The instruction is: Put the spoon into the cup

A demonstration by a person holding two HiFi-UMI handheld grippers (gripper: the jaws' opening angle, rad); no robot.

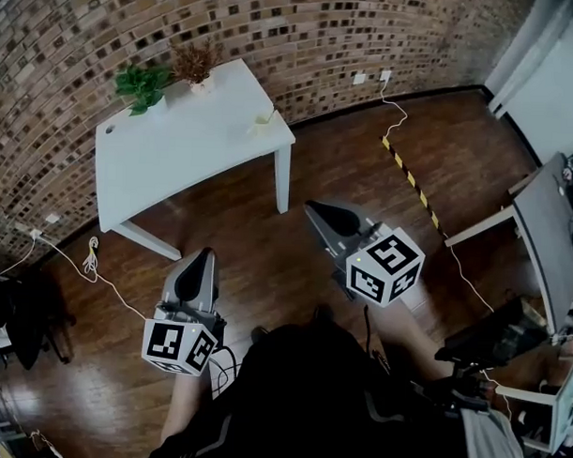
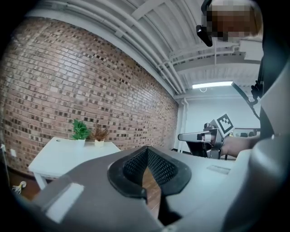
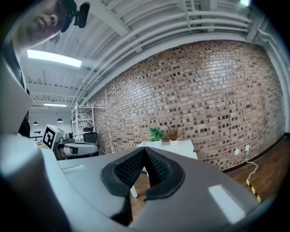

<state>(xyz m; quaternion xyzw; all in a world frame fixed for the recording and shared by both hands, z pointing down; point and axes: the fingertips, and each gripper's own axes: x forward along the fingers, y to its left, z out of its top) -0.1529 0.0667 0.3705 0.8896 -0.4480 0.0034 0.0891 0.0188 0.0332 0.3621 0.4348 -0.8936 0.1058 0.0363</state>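
A small pale cup (image 1: 261,126) stands near the right front corner of the white table (image 1: 177,149). A thin pale thing rises from it, too small to tell as a spoon. Both grippers hang over the wooden floor, well short of the table, and point toward it. My left gripper (image 1: 203,260) is shut with nothing between its jaws, which meet at the tips in the left gripper view (image 2: 146,156). My right gripper (image 1: 323,215) is also shut and empty, and its pads touch in the right gripper view (image 3: 144,157).
Two potted plants, a green one (image 1: 141,85) and a brown one (image 1: 197,62), stand at the table's back edge by the brick wall (image 1: 275,26). Cables (image 1: 98,264) and a yellow-black strip (image 1: 410,179) lie on the floor. A desk (image 1: 549,233) stands at the right.
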